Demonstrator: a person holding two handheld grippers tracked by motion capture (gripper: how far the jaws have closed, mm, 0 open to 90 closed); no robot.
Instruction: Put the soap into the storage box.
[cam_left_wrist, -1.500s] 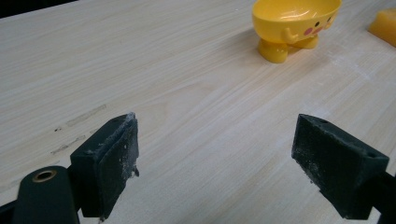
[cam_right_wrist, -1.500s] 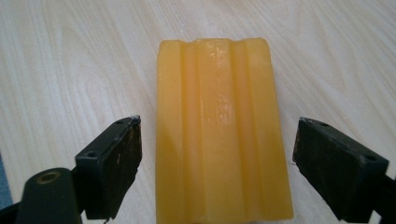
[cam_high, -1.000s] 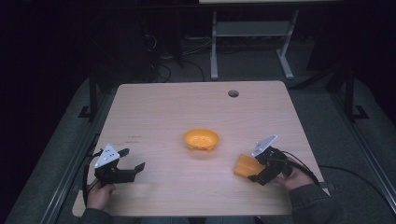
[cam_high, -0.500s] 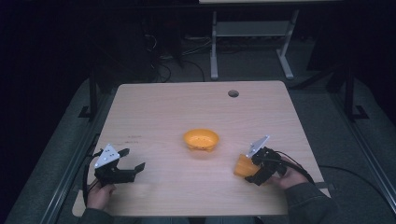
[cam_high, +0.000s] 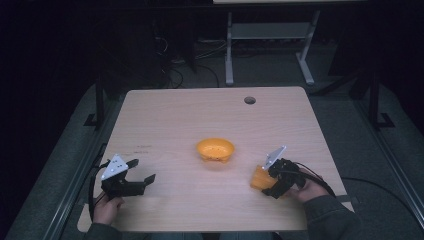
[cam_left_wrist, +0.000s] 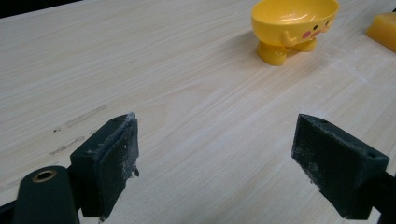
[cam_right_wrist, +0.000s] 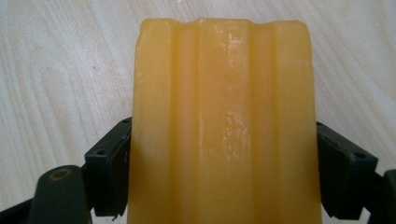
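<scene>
Right gripper (cam_high: 268, 184) has slid slightly leftward at lower right, fingers pinching one yellow block (cam_right_wrist: 224, 126). Left gripper (cam_high: 142, 174), lower left, fingers spread. One bowl (cam_high: 215, 149) sits mid-surface.

No readable text, label, brand, number or sign anywhere on the things in view.

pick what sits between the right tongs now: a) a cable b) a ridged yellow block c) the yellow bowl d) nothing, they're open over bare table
b: in the right gripper view the ridged yellow block sits between the two black jaws of the right tongs, which press its sides, while the bowl stands apart at mid table.
</scene>
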